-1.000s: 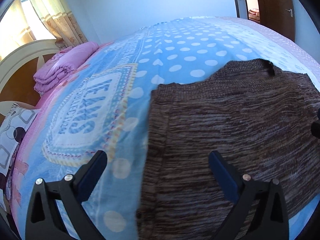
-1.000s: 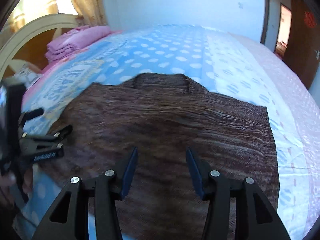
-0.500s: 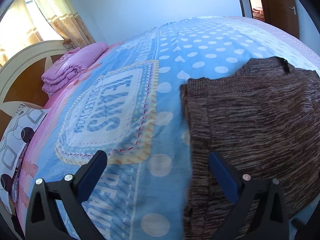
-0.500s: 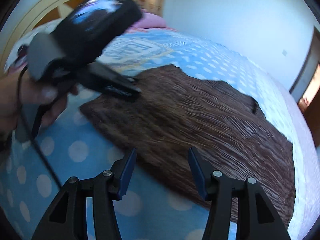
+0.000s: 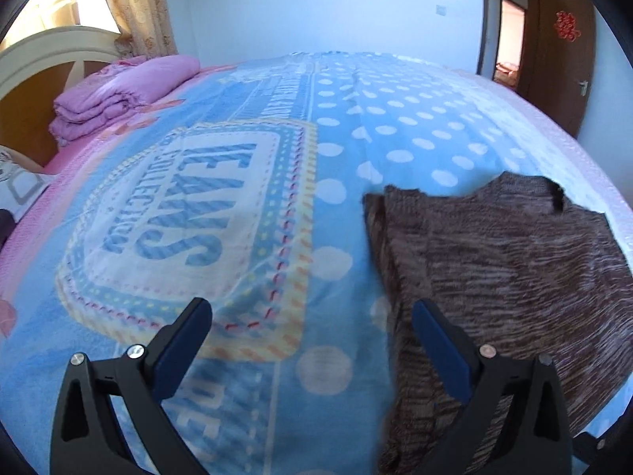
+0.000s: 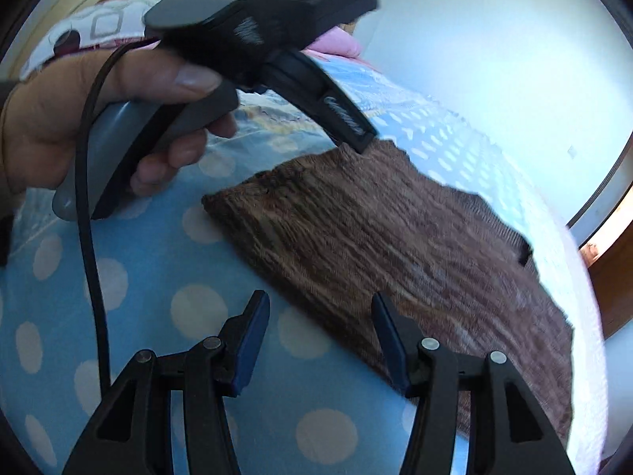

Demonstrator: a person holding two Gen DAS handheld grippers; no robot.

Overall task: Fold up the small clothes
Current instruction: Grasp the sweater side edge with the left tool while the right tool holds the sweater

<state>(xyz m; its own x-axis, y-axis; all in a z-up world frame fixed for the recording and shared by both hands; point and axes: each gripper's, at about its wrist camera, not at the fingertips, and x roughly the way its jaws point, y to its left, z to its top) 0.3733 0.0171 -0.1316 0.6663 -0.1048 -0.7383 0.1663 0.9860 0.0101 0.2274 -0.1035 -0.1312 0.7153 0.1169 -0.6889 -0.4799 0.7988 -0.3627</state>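
A brown knitted garment [image 5: 502,261] lies flat on the blue polka-dot blanket [image 5: 245,206], its neckline toward the far side. My left gripper [image 5: 308,348] is open and empty, hovering over the garment's left edge. In the right wrist view the garment [image 6: 387,245] stretches from the middle to the right. My right gripper [image 6: 320,340] is open and empty above the garment's near hem. The left gripper also shows in the right wrist view [image 6: 356,134], held by a hand, its tips at the garment's far left corner.
A folded pink quilt [image 5: 118,95] lies by the wooden headboard [image 5: 35,79] at the far left. A patterned pillow [image 5: 19,186] sits at the left edge. A brown door [image 5: 561,63] stands at the back right. A black cable [image 6: 91,237] hangs from the left gripper.
Both grippers have swung to the left. The left gripper moved off the garment's middle to its left edge. The right gripper now looks along the hem, with the left gripper closer in its view.
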